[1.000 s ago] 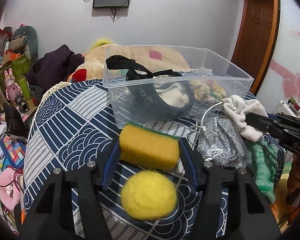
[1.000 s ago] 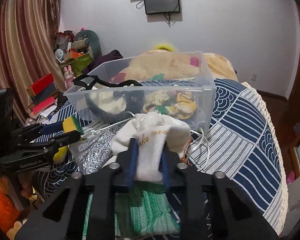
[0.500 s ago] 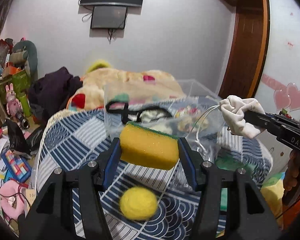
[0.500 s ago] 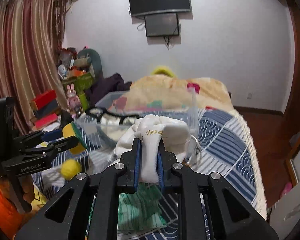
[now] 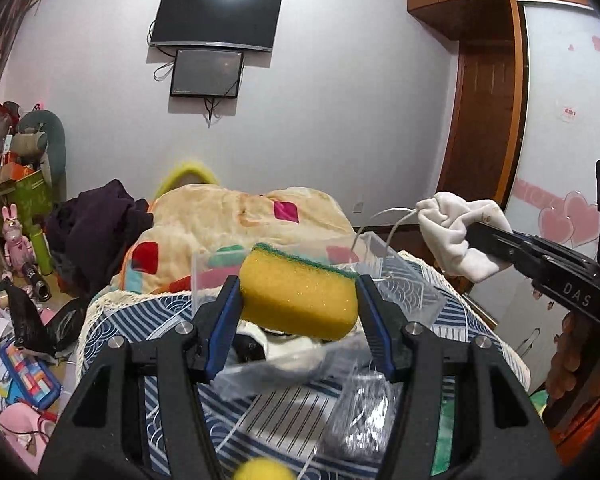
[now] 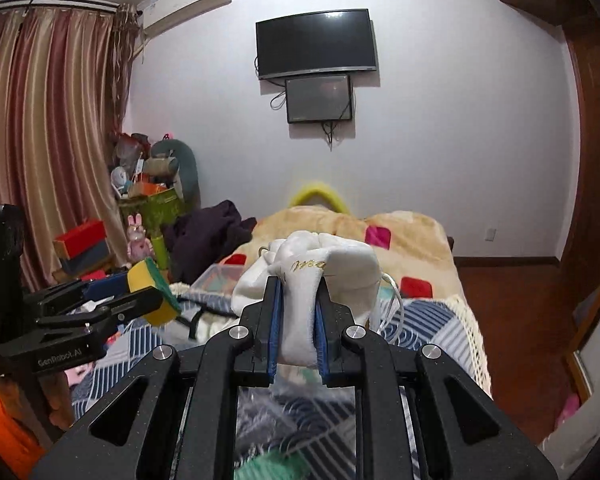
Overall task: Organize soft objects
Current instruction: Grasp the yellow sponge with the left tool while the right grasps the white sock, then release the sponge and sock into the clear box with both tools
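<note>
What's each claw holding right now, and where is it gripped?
The left claw clamps the yellow sponge by its two short ends. The right claw pinches the white sock around its lower middle, bunched top above the fingers.

Porous yellow foam on the sponge (image 5: 298,300), with a rough green scouring layer. The sock (image 6: 324,276) is soft white cloth. The box (image 5: 410,286) is clear glossy plastic. Matt black plastic on the left gripper (image 5: 298,322), shiny metal screws, smooth blue pads (image 5: 224,328).
</note>
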The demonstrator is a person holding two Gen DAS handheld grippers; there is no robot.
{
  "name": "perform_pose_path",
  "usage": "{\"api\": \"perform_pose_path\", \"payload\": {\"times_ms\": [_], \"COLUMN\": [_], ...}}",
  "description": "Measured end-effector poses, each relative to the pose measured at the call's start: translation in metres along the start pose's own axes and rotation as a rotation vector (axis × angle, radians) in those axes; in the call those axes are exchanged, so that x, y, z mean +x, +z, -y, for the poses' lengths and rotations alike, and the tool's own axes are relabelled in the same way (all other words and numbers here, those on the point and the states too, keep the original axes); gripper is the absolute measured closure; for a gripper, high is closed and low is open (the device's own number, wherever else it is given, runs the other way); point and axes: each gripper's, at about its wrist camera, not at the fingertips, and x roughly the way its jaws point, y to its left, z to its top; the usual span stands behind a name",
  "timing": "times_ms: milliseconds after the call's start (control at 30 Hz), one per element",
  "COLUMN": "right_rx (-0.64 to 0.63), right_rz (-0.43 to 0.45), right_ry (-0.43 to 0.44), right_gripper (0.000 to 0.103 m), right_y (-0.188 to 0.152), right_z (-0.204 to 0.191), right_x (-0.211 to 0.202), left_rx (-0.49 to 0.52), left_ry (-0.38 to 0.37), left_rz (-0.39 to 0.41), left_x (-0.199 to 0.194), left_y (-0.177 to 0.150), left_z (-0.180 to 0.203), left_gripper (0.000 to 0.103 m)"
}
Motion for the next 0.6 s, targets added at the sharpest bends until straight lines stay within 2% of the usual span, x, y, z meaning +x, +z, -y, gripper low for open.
{"api": "perform_pose_path", "payload": {"times_ms": [200,600], "right_rx": [-0.003,-0.048], "right_rz": [-0.051,-0.244], "right_ry": [-0.002,-0.005], "right_gripper": [0.089,0.089], "right_y": [-0.002,-0.025], "right_z": [-0.002,-0.003], "right_x": [0.027,0.081], "left_rx": [0.007,0.05], "left_ry": [0.006,0.021], "left_rz": [-0.08,-0.264], "left_x": [0.04,0.107], "left_y": [0.001,-0.021], "left_z": [-0.001,0.002], "left_gripper": [0.046,0.046]}}
